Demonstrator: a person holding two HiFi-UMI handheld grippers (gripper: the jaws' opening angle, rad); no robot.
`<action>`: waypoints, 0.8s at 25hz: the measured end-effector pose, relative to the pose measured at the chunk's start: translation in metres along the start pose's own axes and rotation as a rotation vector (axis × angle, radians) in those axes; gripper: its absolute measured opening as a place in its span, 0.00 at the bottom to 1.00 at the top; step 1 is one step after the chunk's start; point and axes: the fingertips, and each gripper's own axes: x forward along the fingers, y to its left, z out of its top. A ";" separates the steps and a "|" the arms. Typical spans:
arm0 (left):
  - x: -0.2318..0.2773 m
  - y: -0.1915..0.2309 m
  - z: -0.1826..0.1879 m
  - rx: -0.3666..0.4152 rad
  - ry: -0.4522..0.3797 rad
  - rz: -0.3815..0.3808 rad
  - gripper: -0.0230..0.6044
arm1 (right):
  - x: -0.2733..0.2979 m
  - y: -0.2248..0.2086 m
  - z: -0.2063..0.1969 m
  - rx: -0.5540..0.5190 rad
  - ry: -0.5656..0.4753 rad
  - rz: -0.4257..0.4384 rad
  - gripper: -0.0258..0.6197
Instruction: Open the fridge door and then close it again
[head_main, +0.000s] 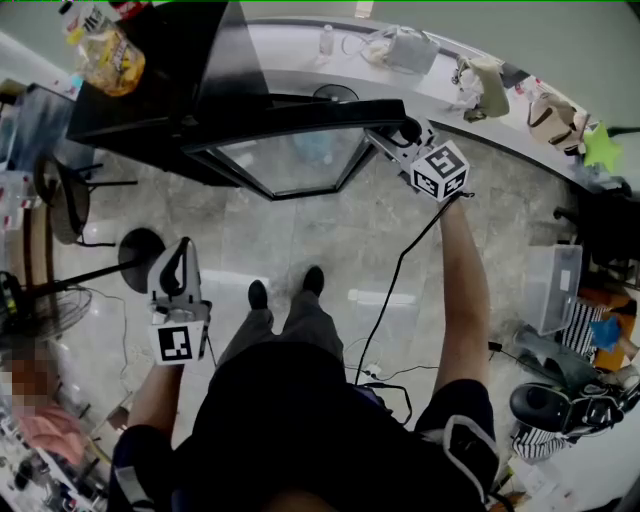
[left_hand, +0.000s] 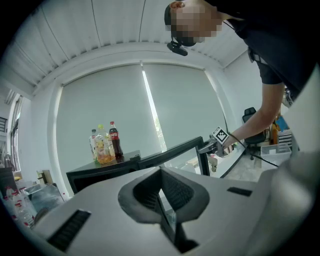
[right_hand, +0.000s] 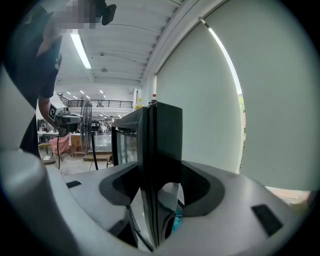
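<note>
**Right claw straddles the open door's edge**

Head view: the black glass-fronted fridge (head_main: 150, 110) sits at eleven o'clock, with its dark-framed glass door (head_main: 290, 160) swung out towards the person. The right claw (head_main: 402, 133) is at one o'clock on the door's free corner. The left claw (head_main: 178, 258) hangs at eight o'clock, well apart from it.

Left gripper view: the left claw (left_hand: 161, 187) is pressed together on nothing, and the door (left_hand: 172, 152) is beyond it at one o'clock.

Right gripper view: the right claw (right_hand: 159, 200) is spread, with the door's free edge (right_hand: 162, 145) upright between the jaws. Light shows beside the edge, so I see no firm pinch.

That door looks stiff, hinged and fairly heavy, and its glass looks slick and fragile. Hold the frame edge, far from the hinge, and swing gently; a slam could topple the drinks bottles (head_main: 105, 55) on top.
</note>
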 end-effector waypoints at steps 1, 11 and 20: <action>0.000 0.000 -0.001 -0.002 0.002 -0.001 0.07 | -0.002 0.002 -0.001 0.001 0.001 -0.004 0.42; -0.015 -0.001 0.001 -0.013 -0.021 -0.027 0.07 | -0.026 0.039 -0.005 0.022 -0.002 -0.094 0.42; -0.040 0.005 0.001 -0.018 -0.042 -0.047 0.07 | -0.049 0.082 -0.010 0.037 0.012 -0.190 0.42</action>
